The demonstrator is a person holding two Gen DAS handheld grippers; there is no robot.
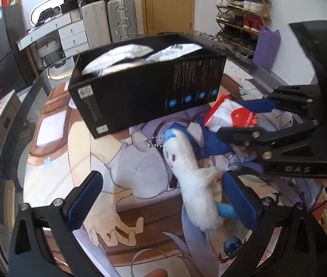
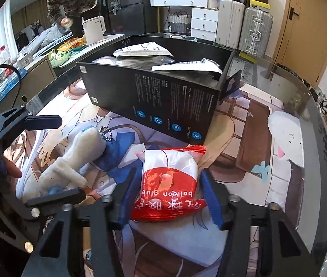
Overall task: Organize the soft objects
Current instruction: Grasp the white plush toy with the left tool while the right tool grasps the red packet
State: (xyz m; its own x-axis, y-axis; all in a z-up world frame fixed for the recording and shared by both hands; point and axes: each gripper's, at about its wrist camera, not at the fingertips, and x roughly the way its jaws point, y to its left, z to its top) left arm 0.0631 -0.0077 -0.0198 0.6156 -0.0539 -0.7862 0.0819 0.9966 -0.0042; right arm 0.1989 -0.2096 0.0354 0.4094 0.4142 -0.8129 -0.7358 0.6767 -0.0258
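Plush toy [image 1: 195, 184] and red-white packet [image 2: 168, 182] lay on the surface [image 2: 251, 124] outside the black box [image 2: 163, 101], which already held pouches. Left tongs [image 1: 161, 198] gaped around the toy; right tongs [image 2: 169, 196] clamped the packet.

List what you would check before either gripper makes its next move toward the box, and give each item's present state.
1. The right gripper is closed on the balloon glue packet: ok.
2. The left gripper is open for the plush toy: ok.
3. The plush toy is centred between the left fingers: not ok, it lies against one finger.
4. The black box has an open top: ok.
5. There is free room among the white packets inside: cannot tell.
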